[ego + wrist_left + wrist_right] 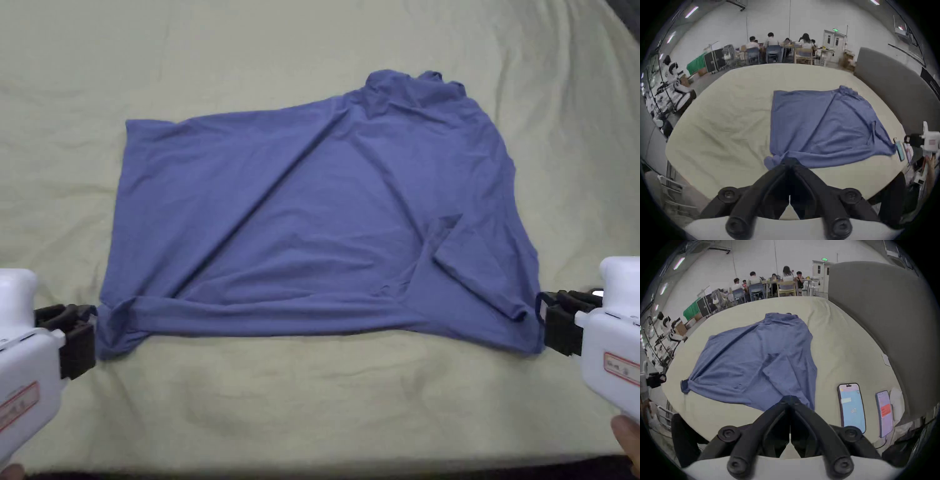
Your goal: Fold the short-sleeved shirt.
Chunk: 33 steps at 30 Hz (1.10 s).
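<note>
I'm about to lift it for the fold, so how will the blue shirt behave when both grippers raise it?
The shirt will probably sag between the left gripper and right gripper: it already creases and drapes. It looks thin, so likely light. Its folded sleeve may flop loose.

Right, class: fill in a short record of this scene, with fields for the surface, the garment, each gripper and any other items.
surface: pale bed sheet, wrinkled
garment: blue shirt, spread out, creased, one sleeve folded over
left gripper: jaws closed on the shirt's near left corner
right gripper: jaws closed on the near right corner
other items: two phones beside the shirt, screens lit
</note>
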{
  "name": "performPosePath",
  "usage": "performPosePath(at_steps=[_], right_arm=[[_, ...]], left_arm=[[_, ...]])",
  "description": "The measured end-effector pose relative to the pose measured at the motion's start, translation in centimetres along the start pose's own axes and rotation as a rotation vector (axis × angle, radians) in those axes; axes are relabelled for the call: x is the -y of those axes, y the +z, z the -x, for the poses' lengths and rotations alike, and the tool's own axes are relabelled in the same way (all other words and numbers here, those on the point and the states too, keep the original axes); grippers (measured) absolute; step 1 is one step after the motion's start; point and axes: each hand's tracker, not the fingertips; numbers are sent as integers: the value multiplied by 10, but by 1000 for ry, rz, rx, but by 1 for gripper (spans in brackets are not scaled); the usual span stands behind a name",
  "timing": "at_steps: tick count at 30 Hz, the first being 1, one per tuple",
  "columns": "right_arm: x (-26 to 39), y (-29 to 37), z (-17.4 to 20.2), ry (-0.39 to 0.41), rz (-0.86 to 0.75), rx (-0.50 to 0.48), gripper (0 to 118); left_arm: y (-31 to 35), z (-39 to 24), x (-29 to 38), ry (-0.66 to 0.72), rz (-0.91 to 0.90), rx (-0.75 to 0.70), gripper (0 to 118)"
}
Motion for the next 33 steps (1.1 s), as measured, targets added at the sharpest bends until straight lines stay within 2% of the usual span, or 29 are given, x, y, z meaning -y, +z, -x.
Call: performPosePath(at_steps=[2,4,5,7,8,11,14,15,16,17,18,20,22,23,24,25,26,28,29,30,31,32,33], right_arm=[[2,-6,2,-14,-20,-24,3],[2,-7,4,-22,-17,-36,3],[-2,-9,7,-19,-19,-37,3],[-3,-12,8,-14,-16,-37,3],[-4,-14,9,-11,-13,-40,3],[-5,-21,14,-7,3,-47,3],[-4,-34,14,-14,42,-49,3],[-3,-38,13,-19,57,-48,3],[-1,-42,13,-19,71,-43,3],[-1,-46,11,-17,84,-37,3],[0,-48,10,-22,96,-29,3],[1,-51,6,-37,103,-26,3],[0,-56,-2,-96,120,-14,3],[1,-61,-7,-136,143,13,25],[3,-68,-12,-144,171,30,92],[7,-76,-18,-160,189,25,118],[8,-81,-22,-193,164,29,118],[9,-103,-27,-290,254,-5,118],[9,-112,-29,-279,254,-49,114],[9,-117,-25,-252,244,-40,79],[8,-117,-17,-186,259,81,55],[9,-111,-11,-129,196,32,51],[8,-101,-12,-119,184,32,28]], left_arm=[[-30,-8,8,-13,-8,-37,0],[-49,-1,2,25,11,-10,0],[-62,3,-1,64,49,4,7],[-82,12,-9,126,132,11,84],[-99,15,-9,139,170,10,102],[-121,22,-9,167,188,13,102],[-134,25,-5,186,216,121,102],[-133,23,-2,165,197,179,98],[-136,19,-2,151,218,180,71],[-132,18,-4,164,203,147,6],[-132,15,-3,121,235,144,0],[-124,12,-8,92,188,107,0],[-120,12,-20,69,174,101,0],[-117,12,-24,63,158,93,0],[-114,12,-26,66,149,90,0],[-112,12,-29,68,133,88,0],[-112,10,-30,71,132,88,0],[-115,10,-32,73,124,82,0],[-119,11,-32,75,130,81,0],[-121,7,-29,82,141,74,0],[-123,7,-28,90,151,74,0],[-124,8,-26,103,157,85,0],[-124,8,-24,114,156,78,0]])
